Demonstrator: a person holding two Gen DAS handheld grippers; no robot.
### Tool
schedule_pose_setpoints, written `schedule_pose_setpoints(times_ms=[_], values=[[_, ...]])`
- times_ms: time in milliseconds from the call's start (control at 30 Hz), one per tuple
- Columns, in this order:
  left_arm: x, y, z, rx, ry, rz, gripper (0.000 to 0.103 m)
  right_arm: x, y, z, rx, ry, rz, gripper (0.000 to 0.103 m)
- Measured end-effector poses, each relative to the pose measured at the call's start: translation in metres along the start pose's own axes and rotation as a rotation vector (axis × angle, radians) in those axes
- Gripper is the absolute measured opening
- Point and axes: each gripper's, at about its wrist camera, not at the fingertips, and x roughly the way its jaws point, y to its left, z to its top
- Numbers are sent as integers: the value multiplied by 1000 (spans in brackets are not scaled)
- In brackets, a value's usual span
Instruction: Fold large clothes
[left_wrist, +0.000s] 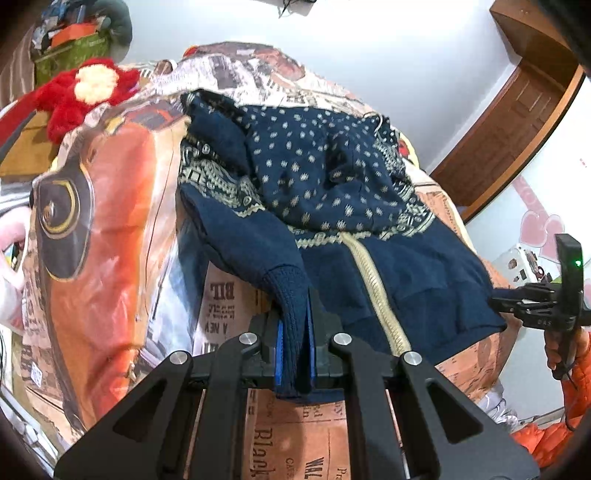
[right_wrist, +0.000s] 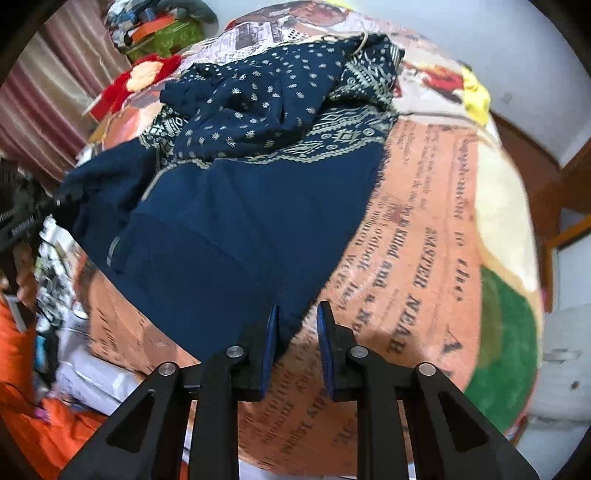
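Note:
A navy knit hooded cardigan (left_wrist: 317, 177) with cream patterns and a cream zipper lies spread on a bed; it also shows in the right wrist view (right_wrist: 236, 221). My left gripper (left_wrist: 294, 332) is shut on the ribbed sleeve cuff (left_wrist: 291, 295), pulled toward the near edge. My right gripper (right_wrist: 297, 332) is open, its pads either side of the cardigan's bottom hem corner (right_wrist: 291, 314), not clamped. The right gripper also shows at the right edge of the left wrist view (left_wrist: 495, 301), at the hem's right corner.
The bed is covered by an orange printed blanket (right_wrist: 424, 240) with newspaper text. A red plush flower (left_wrist: 85, 88) lies at the far left. A wooden door (left_wrist: 517, 110) stands at the right. Clutter and an orange jacket (right_wrist: 44, 424) lie beside the bed.

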Motion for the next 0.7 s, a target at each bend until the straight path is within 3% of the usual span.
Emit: schedule_pose_setpoints(times_ms=[33, 67, 133, 167, 333, 433, 500, 567, 700], values=[[0, 1, -2, -5, 3, 0, 9, -1, 1, -2, -6, -6, -27, 36], [1, 3, -4, -11, 3, -1, 9, -4, 4, -5, -20, -18, -94, 63], [-1, 5, -7, -17, 1, 2, 9, -4, 6, -7, -47, -38, -265, 99], [-2, 7, -8, -23, 1, 8, 9, -5, 5, -8, -52, -50, -272, 98], [-6, 11, -9, -41, 1, 20, 9, -15, -13, -4, 123, -46, -3, 94], [-11, 7, -5, -20, -16, 22, 9, -23, -5, 1, 142, -80, 123, 92], [-15, 3, -2, -3, -30, 24, 9, -19, 3, 5, 131, -74, 170, 81], [-19, -1, 3, 11, -46, 23, 9, -7, 10, 8, 126, -39, 192, 60], [-22, -9, 15, 35, -71, 22, 9, 4, 14, 8, 126, -75, 137, 35]])
